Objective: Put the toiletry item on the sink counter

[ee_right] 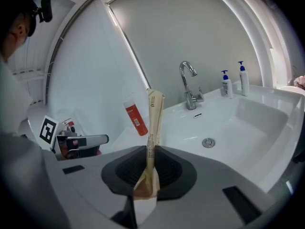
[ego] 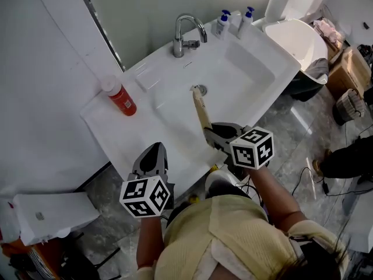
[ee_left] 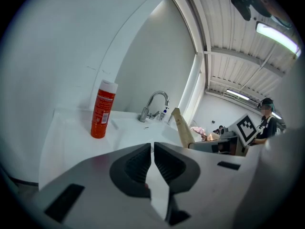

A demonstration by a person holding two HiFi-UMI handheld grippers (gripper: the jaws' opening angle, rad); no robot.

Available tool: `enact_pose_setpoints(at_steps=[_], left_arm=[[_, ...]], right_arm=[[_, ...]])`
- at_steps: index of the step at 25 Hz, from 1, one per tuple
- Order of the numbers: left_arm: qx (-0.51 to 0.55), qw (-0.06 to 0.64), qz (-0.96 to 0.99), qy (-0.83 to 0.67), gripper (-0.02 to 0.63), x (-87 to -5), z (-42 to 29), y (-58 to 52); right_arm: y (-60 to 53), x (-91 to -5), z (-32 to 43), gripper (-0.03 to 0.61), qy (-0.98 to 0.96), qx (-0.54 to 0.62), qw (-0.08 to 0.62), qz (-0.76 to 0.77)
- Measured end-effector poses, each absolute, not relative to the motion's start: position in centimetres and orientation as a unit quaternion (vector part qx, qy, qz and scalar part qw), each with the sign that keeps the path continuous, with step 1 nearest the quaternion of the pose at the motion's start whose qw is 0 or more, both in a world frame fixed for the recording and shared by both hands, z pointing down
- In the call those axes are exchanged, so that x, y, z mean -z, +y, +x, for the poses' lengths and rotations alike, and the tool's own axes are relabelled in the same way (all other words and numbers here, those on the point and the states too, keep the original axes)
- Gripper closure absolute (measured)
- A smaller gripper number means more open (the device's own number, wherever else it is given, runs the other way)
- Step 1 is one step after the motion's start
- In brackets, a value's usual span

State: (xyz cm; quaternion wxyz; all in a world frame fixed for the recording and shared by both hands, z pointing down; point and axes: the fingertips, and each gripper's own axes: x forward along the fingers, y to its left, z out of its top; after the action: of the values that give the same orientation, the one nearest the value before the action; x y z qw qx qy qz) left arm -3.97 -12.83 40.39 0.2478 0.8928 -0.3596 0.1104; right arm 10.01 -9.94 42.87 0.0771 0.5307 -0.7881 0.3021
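- We find a red bottle [ego: 121, 98] upright on the left end of the tabletop [ego: 98, 113], against the wall; bare surface lies in front of it, which we judge usable for set-down.
- The left tongs [ego: 154, 149] hover at the tabletop's front edge, jaws together with nothing between them. We judge them idle, held clear.
- The right tongs [ego: 211, 134] are clamped on the lower end of the toiletry item [ego: 201, 108], a slim tan packet. It stands out over the basin [ego: 245, 69] and rests on nothing.
- The low grip leaves the long free end to be laid down first, in our judgement.
- Faucet [ego: 185, 35] and pump bottles [ego: 222, 23] occupy the rear right.
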Motion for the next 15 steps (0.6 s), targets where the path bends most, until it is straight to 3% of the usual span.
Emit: enact_pose_setpoints(at_steps=[15], left_arm=[[-0.111,0.259,0.854,-0.438,0.563,-40.3,-1.8,-17.1]], right_arm=[[-16.9,-43.0,13.6,0.509,-0.826,-0.307,0.108,0.46]])
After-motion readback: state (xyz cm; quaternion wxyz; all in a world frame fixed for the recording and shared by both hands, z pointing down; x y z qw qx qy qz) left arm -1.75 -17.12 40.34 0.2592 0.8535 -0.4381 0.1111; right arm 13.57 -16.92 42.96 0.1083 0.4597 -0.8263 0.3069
